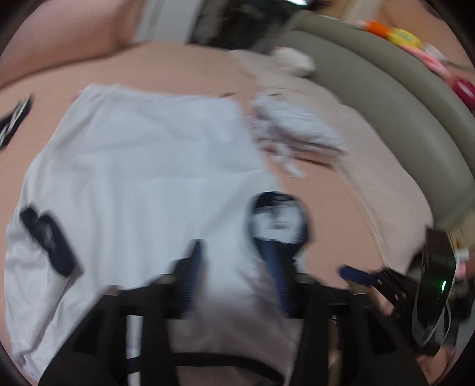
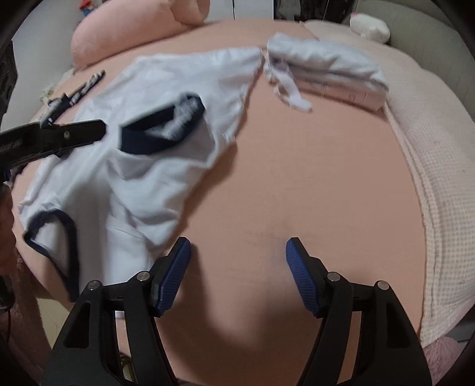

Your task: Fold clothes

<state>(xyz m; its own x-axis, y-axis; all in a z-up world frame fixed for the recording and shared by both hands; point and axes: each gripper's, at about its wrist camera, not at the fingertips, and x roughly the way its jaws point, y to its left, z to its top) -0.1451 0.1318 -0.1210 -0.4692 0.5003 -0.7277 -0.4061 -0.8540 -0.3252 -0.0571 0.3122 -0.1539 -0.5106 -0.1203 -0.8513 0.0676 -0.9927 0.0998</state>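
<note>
A white shirt (image 1: pixel 142 166) with a navy collar (image 1: pixel 276 219) lies spread on the pink bed sheet (image 2: pixel 297 178). My left gripper (image 1: pixel 230 242) hovers over the shirt's near part, jaws apart, with white cloth lying below and between the blue pads; the picture is blurred. In the right wrist view the shirt (image 2: pixel 142 166) is at the left, collar (image 2: pixel 166 127) up, and a navy-edged sleeve (image 2: pixel 50 231) hangs near the bed's edge. My right gripper (image 2: pixel 237 249) stands open over bare sheet, just right of the shirt, holding nothing. The left gripper (image 2: pixel 53 139) reaches in from the left.
A stack of folded white clothes (image 2: pixel 326 71) lies at the back right beside a pink waffle blanket (image 2: pixel 430 163). A pink pillow (image 2: pixel 133 32) and a white plush toy (image 2: pixel 369 25) sit at the far end. A striped black-and-white item (image 2: pixel 80 89) lies at the far left. A padded grey headboard (image 1: pixel 386 98) curves along the right.
</note>
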